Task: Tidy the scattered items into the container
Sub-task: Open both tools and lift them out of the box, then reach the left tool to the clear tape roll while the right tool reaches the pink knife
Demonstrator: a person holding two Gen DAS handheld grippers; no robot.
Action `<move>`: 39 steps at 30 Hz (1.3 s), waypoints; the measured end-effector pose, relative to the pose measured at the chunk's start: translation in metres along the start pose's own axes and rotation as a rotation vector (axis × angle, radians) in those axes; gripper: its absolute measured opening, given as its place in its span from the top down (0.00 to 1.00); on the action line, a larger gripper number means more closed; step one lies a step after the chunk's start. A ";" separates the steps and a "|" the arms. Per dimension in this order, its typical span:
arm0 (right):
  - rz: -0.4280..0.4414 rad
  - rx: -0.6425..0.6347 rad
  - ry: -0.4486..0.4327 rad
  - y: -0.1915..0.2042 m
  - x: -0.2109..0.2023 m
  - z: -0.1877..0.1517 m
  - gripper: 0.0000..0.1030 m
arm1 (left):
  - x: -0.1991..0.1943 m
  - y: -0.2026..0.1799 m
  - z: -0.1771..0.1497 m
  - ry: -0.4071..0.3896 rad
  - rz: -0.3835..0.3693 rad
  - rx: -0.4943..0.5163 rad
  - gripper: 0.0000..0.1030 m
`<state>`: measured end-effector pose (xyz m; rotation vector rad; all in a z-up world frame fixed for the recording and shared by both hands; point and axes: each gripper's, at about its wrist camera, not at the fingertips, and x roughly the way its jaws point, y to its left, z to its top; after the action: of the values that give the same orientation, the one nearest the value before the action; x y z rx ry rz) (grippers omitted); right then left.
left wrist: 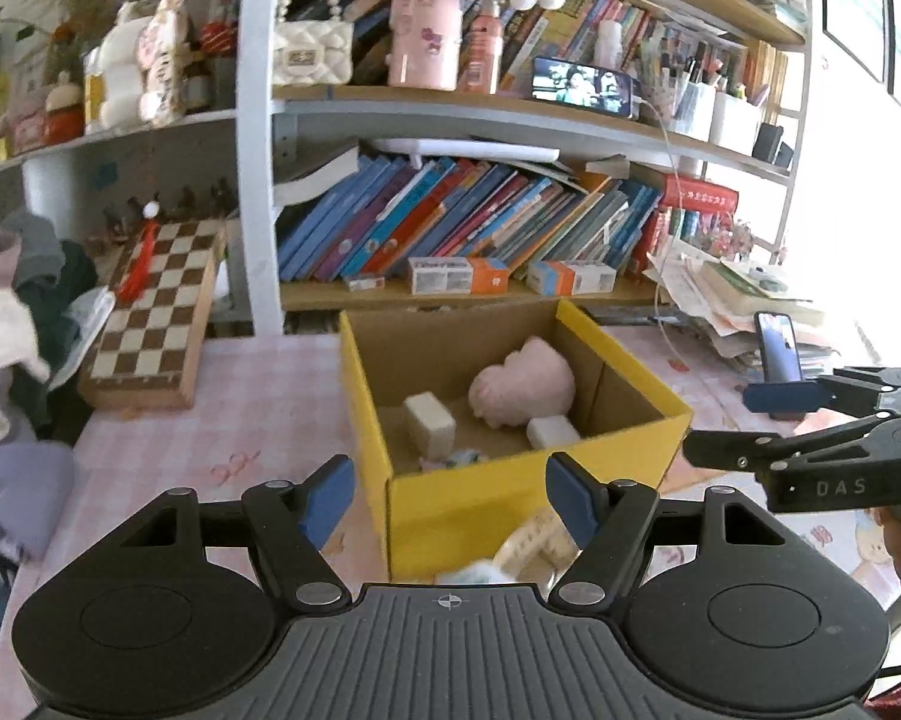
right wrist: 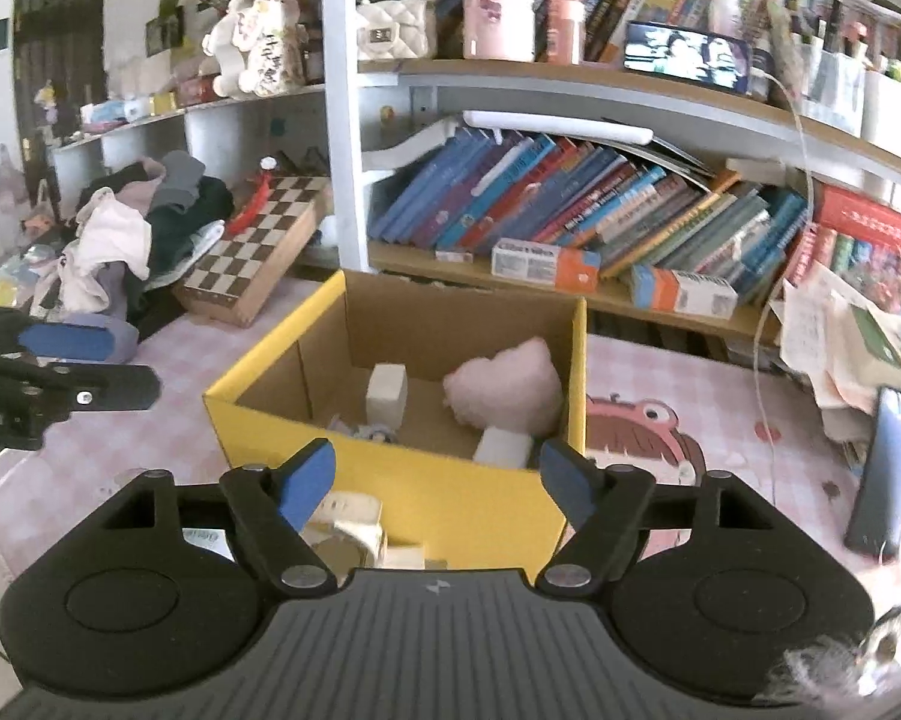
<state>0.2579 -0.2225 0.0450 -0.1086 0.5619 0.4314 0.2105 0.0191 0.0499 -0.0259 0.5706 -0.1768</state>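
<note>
A yellow cardboard box (left wrist: 480,498) (right wrist: 450,486) stands open on the pink checked desk. Inside lie a pink plush (left wrist: 522,387) (right wrist: 504,387), two white blocks (left wrist: 429,423) (left wrist: 552,431) and a small pale item (left wrist: 459,459). My left gripper (left wrist: 449,501) is open in front of the box's near wall, nothing between its fingers. Below it a cream item (left wrist: 531,546) lies on the desk. My right gripper (right wrist: 435,483) is open too, just before the box; cream items (right wrist: 354,525) lie under its left finger. The right gripper (left wrist: 750,420) shows at the left view's right edge.
A chessboard case (left wrist: 150,324) (right wrist: 258,240) leans at the back left beside a clothes pile (right wrist: 126,228). Bookshelves (left wrist: 450,222) rise behind the box. A phone (left wrist: 780,354) (right wrist: 885,468) and stacked papers (left wrist: 738,294) sit right. A fluffy grey thing (right wrist: 840,660) lies bottom right.
</note>
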 end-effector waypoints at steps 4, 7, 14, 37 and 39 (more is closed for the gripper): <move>-0.034 0.042 0.023 0.010 -0.009 -0.016 0.23 | -0.016 0.002 -0.019 0.007 -0.012 -0.006 0.30; -0.059 0.056 0.046 0.020 -0.014 -0.031 0.22 | -0.024 0.000 -0.033 0.026 -0.025 -0.007 0.30; -0.108 0.079 0.088 0.036 -0.026 -0.063 0.20 | -0.030 -0.004 -0.057 0.059 -0.002 -0.010 0.24; -0.120 -0.036 0.184 0.088 -0.015 -0.115 0.13 | -0.025 -0.027 -0.105 0.127 0.080 0.084 0.22; -0.122 -0.025 0.186 0.084 -0.013 -0.114 0.13 | -0.023 -0.026 -0.105 0.132 0.083 0.079 0.22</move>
<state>0.1559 -0.1756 -0.0422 -0.2074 0.7286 0.3115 0.1310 0.0004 -0.0243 0.0866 0.6942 -0.1203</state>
